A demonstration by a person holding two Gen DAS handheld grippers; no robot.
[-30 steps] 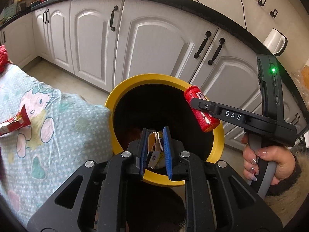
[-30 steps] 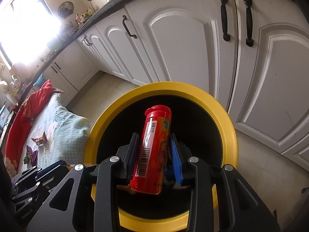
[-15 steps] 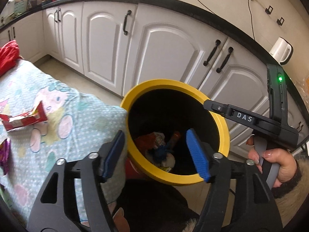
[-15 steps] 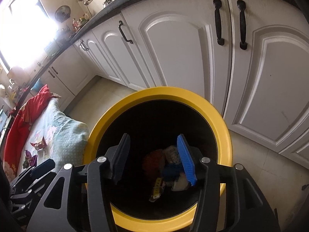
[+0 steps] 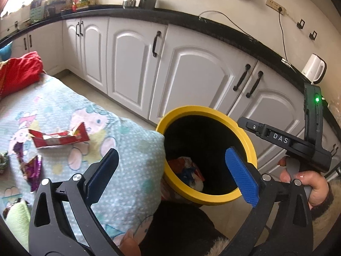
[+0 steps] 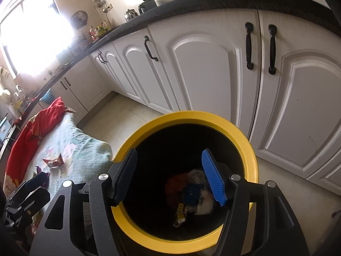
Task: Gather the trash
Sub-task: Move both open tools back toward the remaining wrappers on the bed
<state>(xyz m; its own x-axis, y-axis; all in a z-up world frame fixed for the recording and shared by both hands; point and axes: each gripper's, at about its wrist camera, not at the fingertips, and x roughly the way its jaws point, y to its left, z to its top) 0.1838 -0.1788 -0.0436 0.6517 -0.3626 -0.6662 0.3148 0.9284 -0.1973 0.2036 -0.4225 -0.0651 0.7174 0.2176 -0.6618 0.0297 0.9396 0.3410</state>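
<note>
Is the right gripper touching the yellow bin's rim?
Cannot tell. In the right wrist view the right gripper is open and empty, its fingers overlapping the yellow bin rim in the image; no gap or contact shows plainly in either view.

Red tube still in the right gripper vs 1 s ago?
No. It dropped from the right gripper, whose jaws have just been opening, empty, into the yellow bin.

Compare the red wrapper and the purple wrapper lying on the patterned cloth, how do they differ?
The red wrapper is larger and stretched out lengthwise, torn open with its white lining showing; the purple wrapper is smaller, shiny and crumpled. The red one lies nearer the yellow bin, the purple one nearer the cloth's left edge. Both remain uncollected on the cloth.
</note>
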